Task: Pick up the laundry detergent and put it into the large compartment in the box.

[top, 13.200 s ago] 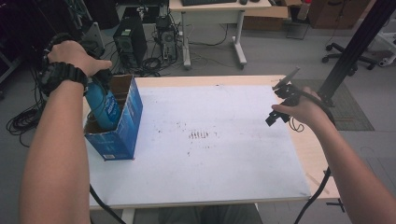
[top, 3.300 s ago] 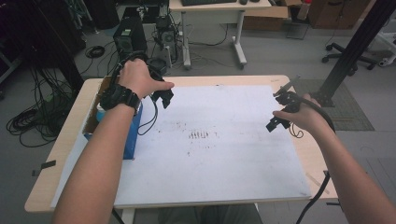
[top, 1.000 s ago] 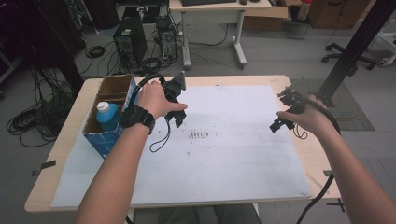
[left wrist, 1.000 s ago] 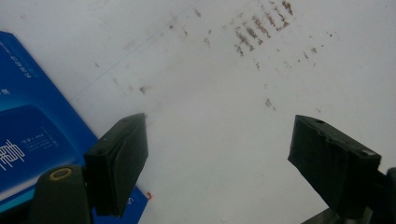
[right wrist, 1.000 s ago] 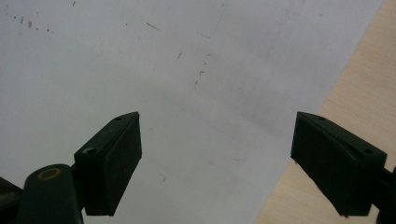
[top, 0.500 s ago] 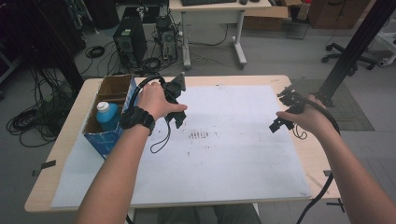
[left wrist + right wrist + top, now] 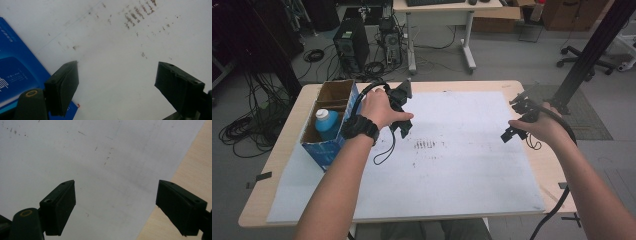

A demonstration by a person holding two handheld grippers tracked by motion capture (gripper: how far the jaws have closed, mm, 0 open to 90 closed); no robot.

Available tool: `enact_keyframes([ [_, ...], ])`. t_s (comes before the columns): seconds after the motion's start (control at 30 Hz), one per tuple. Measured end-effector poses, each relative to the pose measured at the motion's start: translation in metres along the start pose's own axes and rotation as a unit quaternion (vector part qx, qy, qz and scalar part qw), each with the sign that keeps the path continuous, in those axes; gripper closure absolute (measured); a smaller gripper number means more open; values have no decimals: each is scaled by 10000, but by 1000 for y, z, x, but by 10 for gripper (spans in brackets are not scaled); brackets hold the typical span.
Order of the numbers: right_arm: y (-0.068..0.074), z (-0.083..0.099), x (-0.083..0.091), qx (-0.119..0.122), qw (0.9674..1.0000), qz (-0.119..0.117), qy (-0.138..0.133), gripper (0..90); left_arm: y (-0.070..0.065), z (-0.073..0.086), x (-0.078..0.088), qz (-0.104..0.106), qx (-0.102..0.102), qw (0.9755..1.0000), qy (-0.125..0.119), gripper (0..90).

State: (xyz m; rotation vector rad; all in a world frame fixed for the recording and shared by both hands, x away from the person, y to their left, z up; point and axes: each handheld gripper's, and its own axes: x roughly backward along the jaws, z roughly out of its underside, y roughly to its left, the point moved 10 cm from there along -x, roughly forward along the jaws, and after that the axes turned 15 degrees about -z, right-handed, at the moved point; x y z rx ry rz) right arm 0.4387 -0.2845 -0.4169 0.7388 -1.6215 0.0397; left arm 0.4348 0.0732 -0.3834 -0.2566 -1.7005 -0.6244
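Your left gripper [image 7: 401, 111] sits just left of centre in the high view, above the white sheet [image 7: 452, 160] that covers the bench [image 7: 282, 150]. Its fingers [image 7: 63, 86] stand wide apart with nothing between them. Thirteen seconds ago that hand was lowering the blue bottle [image 7: 328, 124] into the blue carton [image 7: 329, 150]; now the bottle stands upright in the carton's nearer compartment, at the left of the frame, white cap up, and your hand has come away to the carton's right side. From the left gripper view, the carton's printed blue face lies at the left edge, beside the left finger but apart from it. That reads as the placing done and the bottle let go.

Your right gripper [image 7: 519, 120] hangs at the right of the frame near the sheet's edge, much where it was, fingers [image 7: 61, 206] likewise spread and empty.
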Motion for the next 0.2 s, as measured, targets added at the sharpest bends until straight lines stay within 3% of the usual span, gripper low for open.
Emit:
enact_keyframes([
  [0.2,0,0,-1,5,10000,0,4,166,-1,1,-2,31,0,10000,3,192],
])
